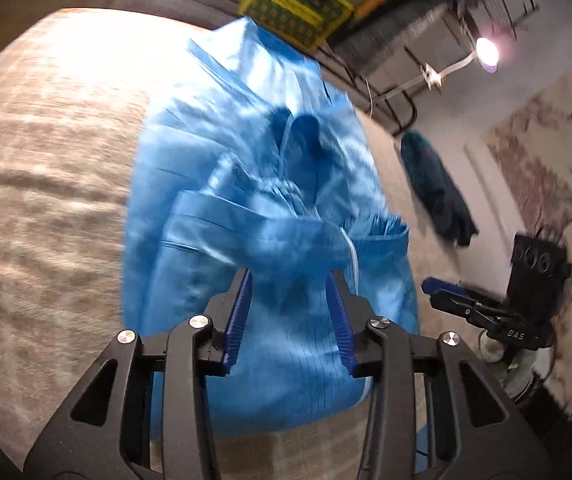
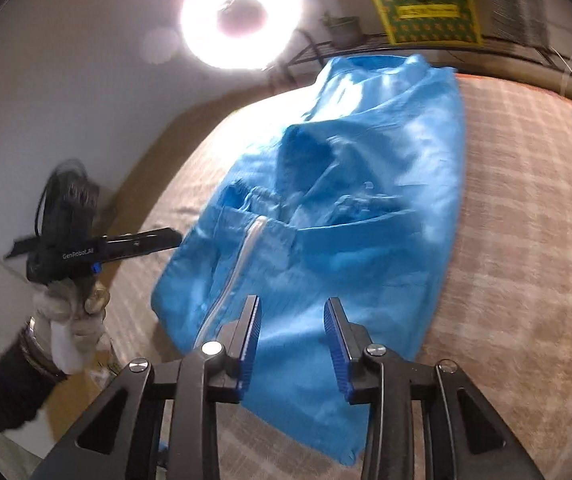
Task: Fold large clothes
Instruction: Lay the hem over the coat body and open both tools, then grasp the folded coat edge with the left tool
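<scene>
Both claws, the left claw (image 1: 290, 316) and right claw (image 2: 291, 342), are wide open and hold nothing, ready to grab the blue jacket (image 2: 345, 208) at 12 o'clock on the bed (image 2: 525, 220).

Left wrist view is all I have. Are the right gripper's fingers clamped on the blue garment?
Observer: No. In the right wrist view the right gripper is open, with the blue garment's near hem beyond its fingers, ungripped.
Operator: Where is the left gripper relative to the cloth?
Observer: The left gripper is seen from the side, off the garment's left edge, tip close to it. I cannot tell if it touches.
Operator: Which way does the zipper lie?
Observer: The white zipper runs from the near hem up toward the gathered waist, on the left half of the garment.
</scene>
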Demonstrator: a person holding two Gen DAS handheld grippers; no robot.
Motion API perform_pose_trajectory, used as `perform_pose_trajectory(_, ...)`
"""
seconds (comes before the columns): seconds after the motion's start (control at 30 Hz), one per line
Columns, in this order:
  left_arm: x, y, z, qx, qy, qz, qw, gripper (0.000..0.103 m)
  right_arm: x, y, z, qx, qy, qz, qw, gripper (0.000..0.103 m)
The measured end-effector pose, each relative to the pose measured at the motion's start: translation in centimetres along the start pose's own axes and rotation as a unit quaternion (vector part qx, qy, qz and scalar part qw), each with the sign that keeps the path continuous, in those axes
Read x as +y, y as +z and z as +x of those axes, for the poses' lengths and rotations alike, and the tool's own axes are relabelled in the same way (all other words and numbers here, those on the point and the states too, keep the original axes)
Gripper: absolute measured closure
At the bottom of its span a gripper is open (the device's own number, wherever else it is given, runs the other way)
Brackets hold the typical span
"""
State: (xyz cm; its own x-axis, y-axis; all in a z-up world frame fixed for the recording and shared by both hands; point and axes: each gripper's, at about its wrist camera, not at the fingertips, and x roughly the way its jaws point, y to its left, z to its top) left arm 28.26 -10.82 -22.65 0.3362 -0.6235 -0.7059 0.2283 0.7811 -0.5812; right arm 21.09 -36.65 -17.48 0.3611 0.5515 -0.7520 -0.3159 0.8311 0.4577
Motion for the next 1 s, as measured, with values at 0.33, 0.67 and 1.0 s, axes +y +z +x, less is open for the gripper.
perform_pose_trajectory(0.33,1.1,1.2,5.0,0.003,0.125,0.009,0.9921,0.077,-2.1,1.9,5.5,0.019,-0.112,-0.018,0.993,0.073)
perform_pose_trajectory(0.67,2.0,1.4,2.4,-0.023,0.122,0.004,0.9922,0.092,-4.2,1.5,2.3,-0.001,-0.083,0.002,0.997,0.070)
perform_pose_trajectory(1.0,3.9,7.6,-3.0,-0.082,0.104,-0.005,0.9912,0.067,-7.1,4.4,-3.4,-0.073,-0.112,0.005,0.991,0.058)
